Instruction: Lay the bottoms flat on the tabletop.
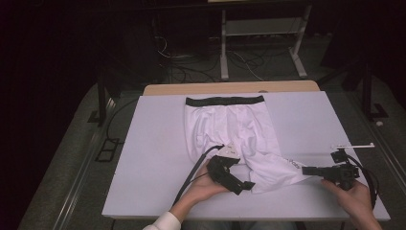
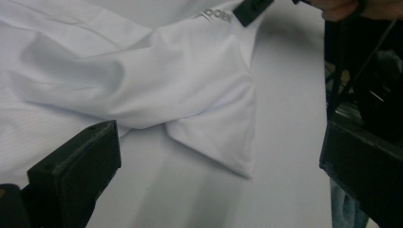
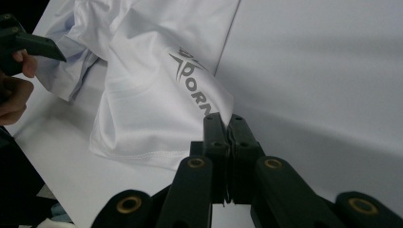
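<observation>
High view, left to right: the left gripper (image 1: 238,183), jaws spread wide and holding nothing, hovers at the near hem of the white shorts (image 1: 230,127), seemingly ready to take it. The shorts lie on the white table (image 1: 153,143), black waistband (image 1: 225,100) at the far edge, their thin, smooth cloth rumpled into soft folds. The right gripper (image 3: 227,124) is clamped on the printed leg corner, apparently pulling it outward to straighten it.

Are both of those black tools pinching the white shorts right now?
No: the right gripper has its fingers shut on the white shorts, while the left gripper is wide open.
</observation>
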`<state>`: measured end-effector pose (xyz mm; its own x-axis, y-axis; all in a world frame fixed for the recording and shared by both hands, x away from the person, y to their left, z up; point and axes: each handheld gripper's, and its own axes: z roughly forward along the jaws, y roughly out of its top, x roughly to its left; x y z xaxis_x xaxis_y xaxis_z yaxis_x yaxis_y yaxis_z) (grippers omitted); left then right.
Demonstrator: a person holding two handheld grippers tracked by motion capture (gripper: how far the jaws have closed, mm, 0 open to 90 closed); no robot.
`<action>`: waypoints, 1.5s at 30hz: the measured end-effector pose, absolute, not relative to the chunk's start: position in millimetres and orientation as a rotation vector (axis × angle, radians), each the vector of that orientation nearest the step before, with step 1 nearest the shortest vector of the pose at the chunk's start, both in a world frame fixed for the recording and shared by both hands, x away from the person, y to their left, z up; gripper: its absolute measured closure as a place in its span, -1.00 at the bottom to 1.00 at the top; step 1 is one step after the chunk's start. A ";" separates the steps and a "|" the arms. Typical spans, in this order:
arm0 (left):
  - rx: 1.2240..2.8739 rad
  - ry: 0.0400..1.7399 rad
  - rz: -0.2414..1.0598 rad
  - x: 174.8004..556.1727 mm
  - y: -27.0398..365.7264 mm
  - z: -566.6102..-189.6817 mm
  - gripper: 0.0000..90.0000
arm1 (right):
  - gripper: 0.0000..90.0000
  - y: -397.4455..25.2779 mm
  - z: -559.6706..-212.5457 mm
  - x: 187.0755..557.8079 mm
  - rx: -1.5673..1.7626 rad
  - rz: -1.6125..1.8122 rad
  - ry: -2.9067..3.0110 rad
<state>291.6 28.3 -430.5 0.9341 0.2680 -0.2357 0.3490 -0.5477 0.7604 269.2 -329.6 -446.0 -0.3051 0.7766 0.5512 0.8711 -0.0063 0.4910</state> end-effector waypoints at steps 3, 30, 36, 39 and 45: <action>2.184 0.395 -0.119 288.3 21.5 -433.5 -0.84 | 0.93 -329.2 -446.8 269.9 -1.777 -1.202 -2.126; 2.375 0.148 -0.076 286.5 -9.1 -455.3 0.81 | 0.93 -330.6 -450.0 275.1 -1.774 -1.183 -2.117; 2.376 0.176 -0.121 288.3 -9.5 -454.4 0.97 | 0.93 -331.3 -448.9 273.3 -1.762 -1.190 -2.115; 2.374 0.191 -0.193 289.9 -7.3 -453.9 0.97 | 0.93 -331.7 -447.1 270.1 -1.750 -1.202 -2.111; 2.375 0.160 -0.255 281.9 -4.3 -446.1 0.98 | 0.93 -330.2 -443.3 259.0 -1.678 -1.201 -2.113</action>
<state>281.9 -4.3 -446.1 0.9727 0.0425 -0.2283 0.1871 -0.7258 0.6620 259.0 -330.2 -443.3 -0.3423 0.7296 0.5921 0.8820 0.0322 0.4702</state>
